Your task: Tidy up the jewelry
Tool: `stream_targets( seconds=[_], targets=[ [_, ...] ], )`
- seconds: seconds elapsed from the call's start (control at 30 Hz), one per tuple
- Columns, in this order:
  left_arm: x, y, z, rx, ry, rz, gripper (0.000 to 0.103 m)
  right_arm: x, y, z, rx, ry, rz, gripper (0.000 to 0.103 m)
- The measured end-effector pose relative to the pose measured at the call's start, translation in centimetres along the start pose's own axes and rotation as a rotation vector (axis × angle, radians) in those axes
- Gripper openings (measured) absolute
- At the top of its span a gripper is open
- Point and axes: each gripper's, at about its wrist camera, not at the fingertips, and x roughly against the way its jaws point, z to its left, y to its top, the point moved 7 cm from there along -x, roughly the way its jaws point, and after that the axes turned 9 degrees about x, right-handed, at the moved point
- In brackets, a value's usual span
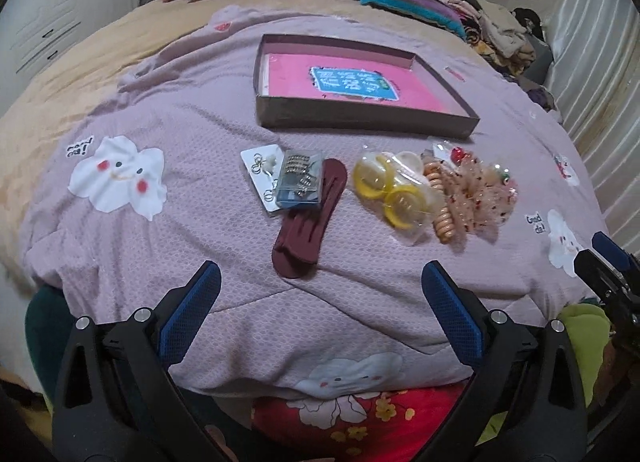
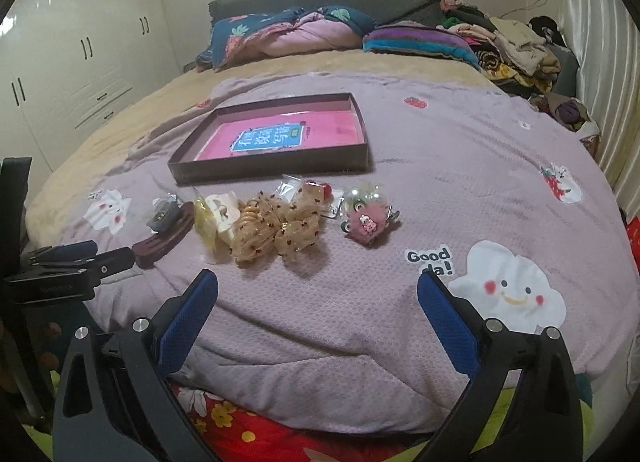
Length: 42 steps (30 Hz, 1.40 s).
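Observation:
A shallow brown box with a pink floor (image 1: 280, 112) (image 2: 280, 166) lies on the lilac bedspread. In front of it lie a card of earrings (image 1: 260, 166), a small clear case of metal pieces (image 1: 299, 182), a maroon hair clip (image 1: 308, 222) (image 2: 164, 242), yellow rings in a clear bag (image 1: 390, 190), a beige spiral hair tie (image 1: 442, 214) (image 2: 250, 230), a sheer dotted scrunchie (image 1: 480, 198) (image 2: 294, 218) and a pink fluffy clip (image 2: 368, 224). My left gripper (image 1: 320, 282) is open and empty, short of the maroon clip. My right gripper (image 2: 318, 290) is open and empty, short of the scrunchie.
Bedspread (image 2: 460, 166) carries white cloud prints (image 2: 508, 290). Folded quilts (image 2: 288, 34) and a heap of clothes (image 2: 516, 46) lie at the bed's head. White wardrobes (image 2: 80, 46) stand at left. The left gripper shows at the right view's left edge (image 2: 68, 266).

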Motion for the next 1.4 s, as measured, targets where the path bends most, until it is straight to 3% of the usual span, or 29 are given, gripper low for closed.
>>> stream_targets(
  seconds=[0.53, 1.4],
  targets=[
    [1.7, 0.2, -0.8, -0.02, -0.012, -0.049, 0.094, 1.5, 0.1, 0.6, 0.008, -0.002, -0.028, 0.099],
    [1.8, 0.2, -0.6, -0.019, -0.014, -0.048, 0.094, 1.7, 0.3, 0.4, 0.001, -0.001, -0.026, 0.099]
  ],
)
